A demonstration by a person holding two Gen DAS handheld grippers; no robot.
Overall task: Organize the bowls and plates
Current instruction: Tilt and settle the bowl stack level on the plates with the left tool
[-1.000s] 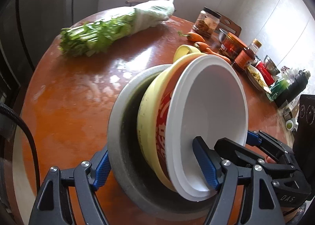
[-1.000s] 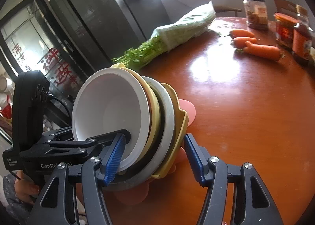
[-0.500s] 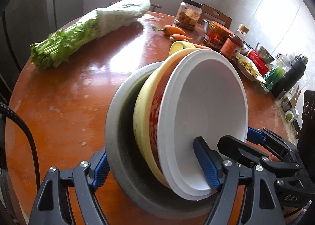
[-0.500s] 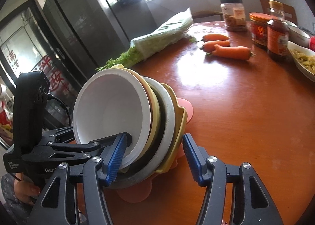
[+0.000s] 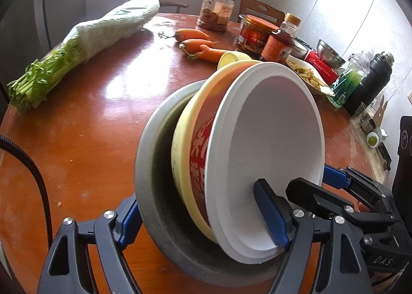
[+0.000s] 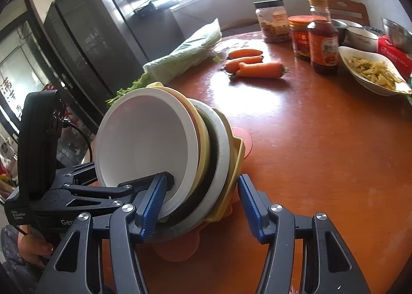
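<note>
Between my two grippers, left gripper [image 5: 203, 219] and right gripper [image 6: 199, 206], the nested bowl stack [image 6: 164, 155] is clamped, tilted on edge. Since a second ago we've slid across the table [image 6: 322, 152] toward the jars [image 6: 300, 34]; right jaws squeezed tighter, so it's secure mid-carry.

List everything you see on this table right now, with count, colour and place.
bowl stack: white, yellow-red and grey bowls nested, tilted, near edge
yellow dish: one, behind the stack
pink plates: count unclear, below the stack
carrots: three, orange, mid-table
bagged greens: one, green, far left
jars: two, far side
sauce bottle: one, brown, beside jars
food dish: one, white, right
table: one, reddish-brown
left gripper: black-blue, clamped on the stack
right gripper: black-blue, straddling the stack
</note>
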